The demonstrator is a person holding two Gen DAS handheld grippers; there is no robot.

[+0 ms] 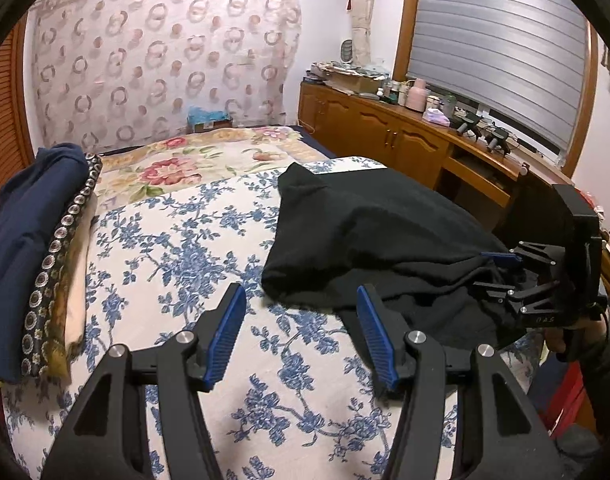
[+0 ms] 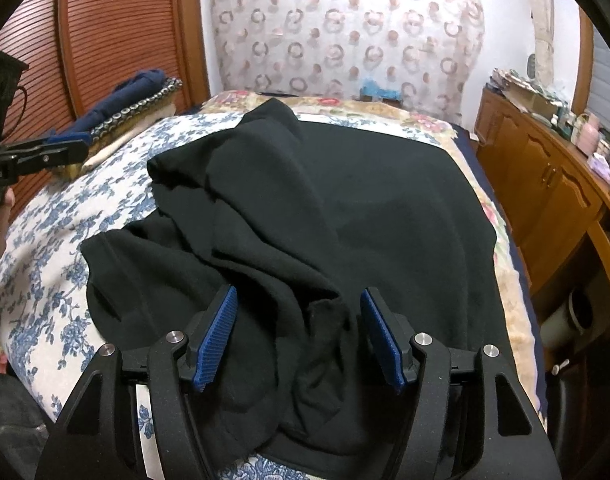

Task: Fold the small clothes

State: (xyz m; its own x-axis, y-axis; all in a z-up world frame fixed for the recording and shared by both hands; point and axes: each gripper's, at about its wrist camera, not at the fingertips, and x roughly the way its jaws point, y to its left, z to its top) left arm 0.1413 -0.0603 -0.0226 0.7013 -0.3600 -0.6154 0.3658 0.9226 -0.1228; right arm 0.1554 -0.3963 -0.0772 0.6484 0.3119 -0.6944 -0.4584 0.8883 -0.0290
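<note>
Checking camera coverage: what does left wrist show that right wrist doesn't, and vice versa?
Left wrist only: the right gripper from the side, at the black garment's near right end; the window blind; bare floral sheet between the left gripper's open jaws.

Right wrist only: the garment's rumpled near edge between the right gripper's open jaws, pads not pressing it; the left gripper at the far left, off the garment; the slatted wooden door.

Both: black garment, floral sheet, folded navy pile, wooden cabinet, patterned curtain.
</note>
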